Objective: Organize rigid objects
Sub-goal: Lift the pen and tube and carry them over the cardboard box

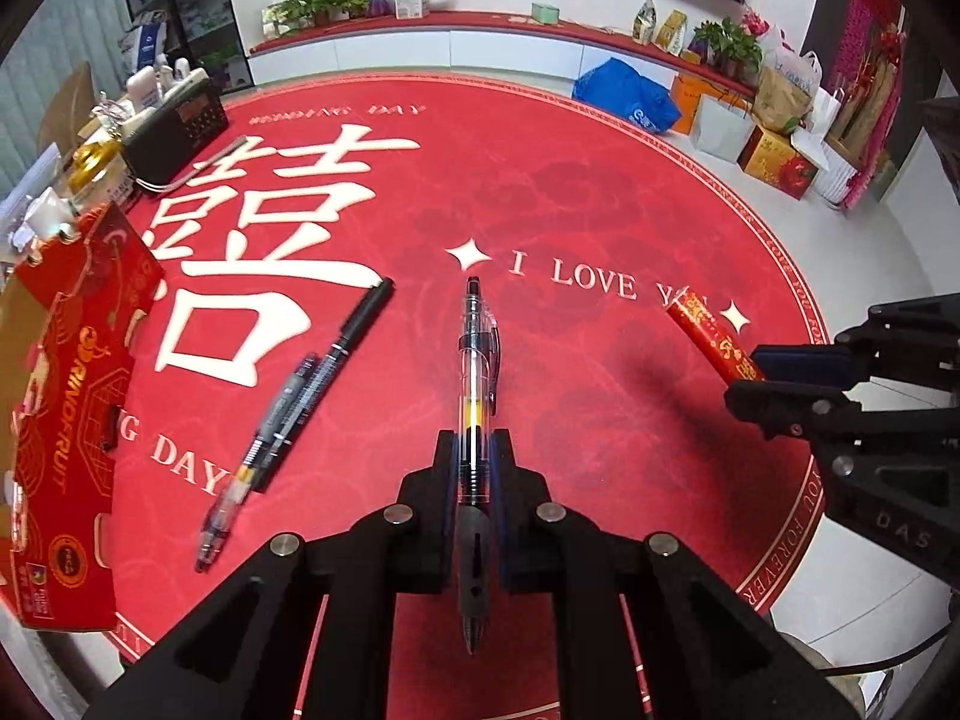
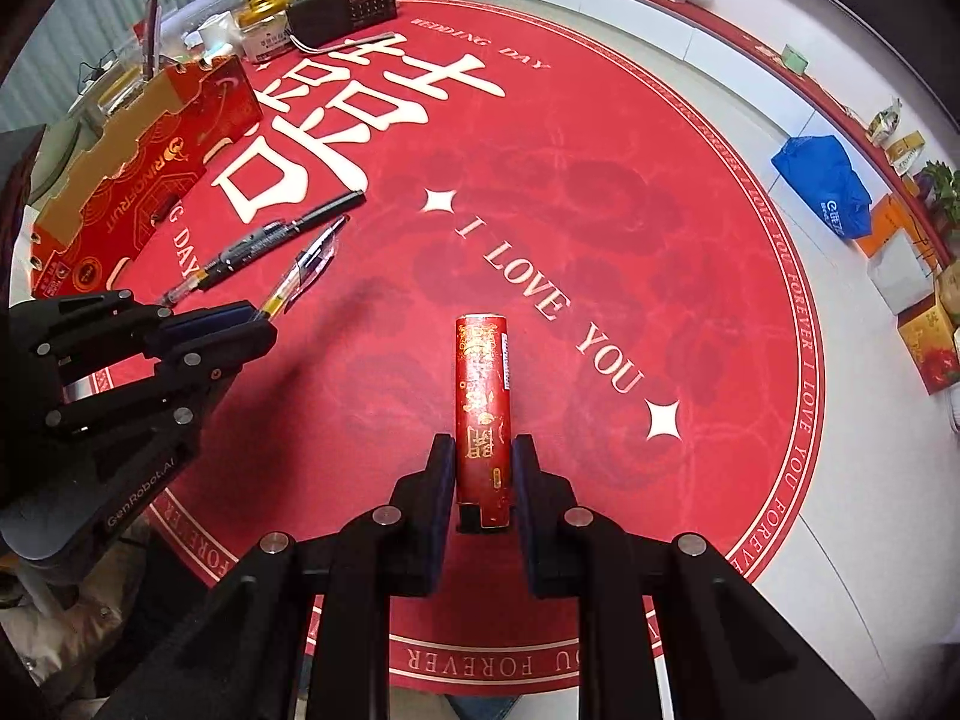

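Observation:
My left gripper (image 1: 474, 444) is shut on a clear gel pen (image 1: 477, 360), which points away from me above the red round mat (image 1: 600, 192). Seen from the right wrist, that left gripper (image 2: 246, 324) is at the left with the clear gel pen (image 2: 306, 264) sticking out of it. My right gripper (image 2: 483, 450) is shut on a red patterned lighter (image 2: 483, 396), held lengthwise between the pads. In the left wrist view the right gripper (image 1: 774, 375) and red lighter (image 1: 711, 333) are at the right. A black marker (image 1: 336, 354) and another clear pen (image 1: 240, 480) lie on the mat.
A red cardboard fruit box (image 1: 66, 420) stands open at the mat's left edge. Behind it are a black radio (image 1: 177, 132), jars and clutter. Bags and boxes (image 1: 774, 120) line the far right. A low red-topped shelf (image 1: 480, 21) with plants runs along the back.

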### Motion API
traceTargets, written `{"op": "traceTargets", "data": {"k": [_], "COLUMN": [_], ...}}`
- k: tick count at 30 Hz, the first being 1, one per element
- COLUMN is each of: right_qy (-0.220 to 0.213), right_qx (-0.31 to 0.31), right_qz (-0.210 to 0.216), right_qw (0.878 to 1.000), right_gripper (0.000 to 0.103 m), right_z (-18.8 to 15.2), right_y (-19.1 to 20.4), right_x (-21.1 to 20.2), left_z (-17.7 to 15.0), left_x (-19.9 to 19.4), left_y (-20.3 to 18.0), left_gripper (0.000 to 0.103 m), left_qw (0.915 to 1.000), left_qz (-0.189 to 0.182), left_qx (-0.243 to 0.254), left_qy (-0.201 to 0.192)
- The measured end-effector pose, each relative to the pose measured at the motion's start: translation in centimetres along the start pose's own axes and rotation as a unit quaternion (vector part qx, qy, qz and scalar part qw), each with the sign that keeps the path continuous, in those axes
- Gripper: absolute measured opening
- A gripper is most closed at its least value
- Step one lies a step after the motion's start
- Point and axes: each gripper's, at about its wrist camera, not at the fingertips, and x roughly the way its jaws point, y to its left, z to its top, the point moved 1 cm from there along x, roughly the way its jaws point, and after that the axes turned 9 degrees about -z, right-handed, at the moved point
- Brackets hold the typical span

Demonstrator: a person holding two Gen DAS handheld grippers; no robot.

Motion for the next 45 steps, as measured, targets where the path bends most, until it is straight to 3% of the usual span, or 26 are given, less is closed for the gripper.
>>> {"op": "traceTargets", "data": {"k": [14, 23, 30, 37, 41, 45], "right_qy": [-0.029, -0.064, -0.086, -0.092, -0.076, -0.057], "right_qx": [-0.032, -0.076, -0.119, -0.139, -0.140, -0.129], "right_qz": [0.015, 0.040, 0.087, 0.145, 0.166, 0.171], "right_qw": [0.999, 0.994, 0.985, 0.975, 0.973, 0.975], "right_gripper": [0.020, 0.020, 0.020, 0.020, 0.020, 0.020], "right_z": [4.5, 9.6, 14.7, 18.9, 20.9, 22.4], "right_y": [4.4, 11.0, 18.2, 25.7, 29.2, 31.4], "right_x": [-2.7, -5.3, -6.8, -7.0, -5.5, -3.3], "left_z": [0.6, 0.7, -0.3, -2.5, -3.4, -4.0], "left_x": [-4.9, -9.1, -12.4, -15.8, -15.9, -14.3], "left_y": [5.0, 11.1, 17.3, 25.7, 29.8, 32.7], "left_gripper": [0.011, 0.011, 0.011, 0.011, 0.011, 0.011], "left_qw": [0.9979, 0.9916, 0.9812, 0.9600, 0.9509, 0.9483], "left_qz": [0.019, 0.044, 0.078, 0.125, 0.145, 0.155], "left_qx": [-0.032, -0.077, -0.127, -0.204, -0.238, -0.253], "left_qy": [-0.053, -0.095, -0.123, -0.145, -0.135, -0.113]}}
